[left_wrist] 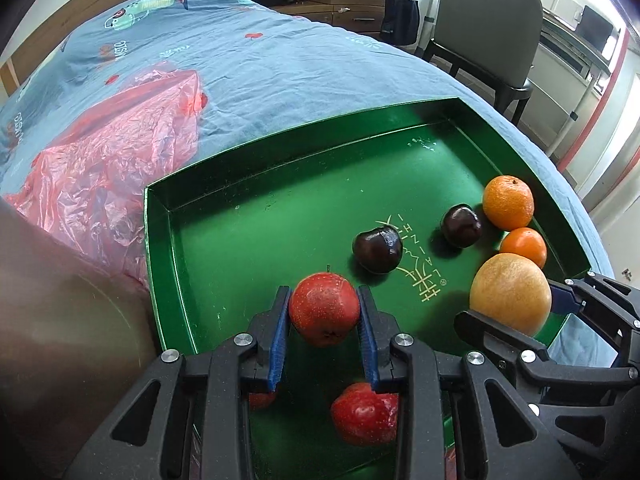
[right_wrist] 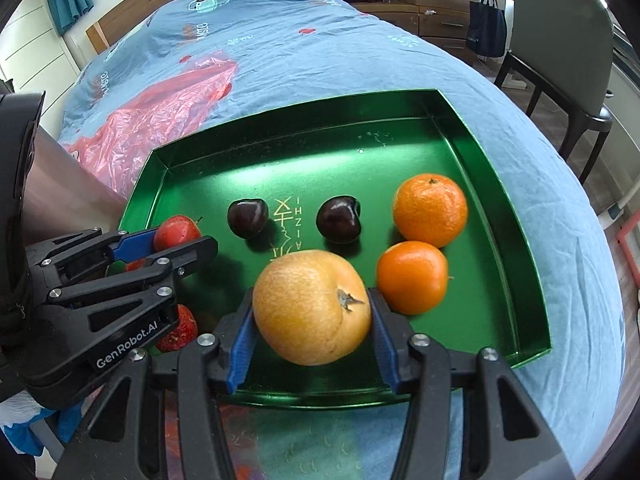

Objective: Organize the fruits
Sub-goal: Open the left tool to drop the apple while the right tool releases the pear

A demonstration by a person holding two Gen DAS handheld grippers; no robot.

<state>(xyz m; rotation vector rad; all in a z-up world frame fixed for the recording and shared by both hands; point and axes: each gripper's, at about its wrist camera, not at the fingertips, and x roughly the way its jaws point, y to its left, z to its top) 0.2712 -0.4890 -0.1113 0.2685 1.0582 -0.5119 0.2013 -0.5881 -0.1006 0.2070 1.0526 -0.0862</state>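
Note:
A green tray [left_wrist: 248, 216] [right_wrist: 500, 184] lies on the bed. My left gripper [left_wrist: 324, 312] is shut on a small red apple [left_wrist: 324, 308] [right_wrist: 176, 232] over the tray's near left part. My right gripper [right_wrist: 312, 312] [left_wrist: 516, 304] is shut on a big yellow-orange citrus [right_wrist: 312, 308] [left_wrist: 510, 292] over the tray's near edge. Two dark plums [right_wrist: 248, 218] [right_wrist: 338, 220] and two mandarins [right_wrist: 430, 210] [right_wrist: 412, 276] lie in the tray. Another red fruit [left_wrist: 364, 412] [right_wrist: 180, 328] lies under the left gripper.
A crumpled red plastic bag [left_wrist: 112, 152] [right_wrist: 160, 116] lies on the blue bedsheet [left_wrist: 280, 60] left of the tray. A brown-grey object [left_wrist: 60, 320] stands close at the left. A grey chair [left_wrist: 488, 32] stands beyond the bed at right.

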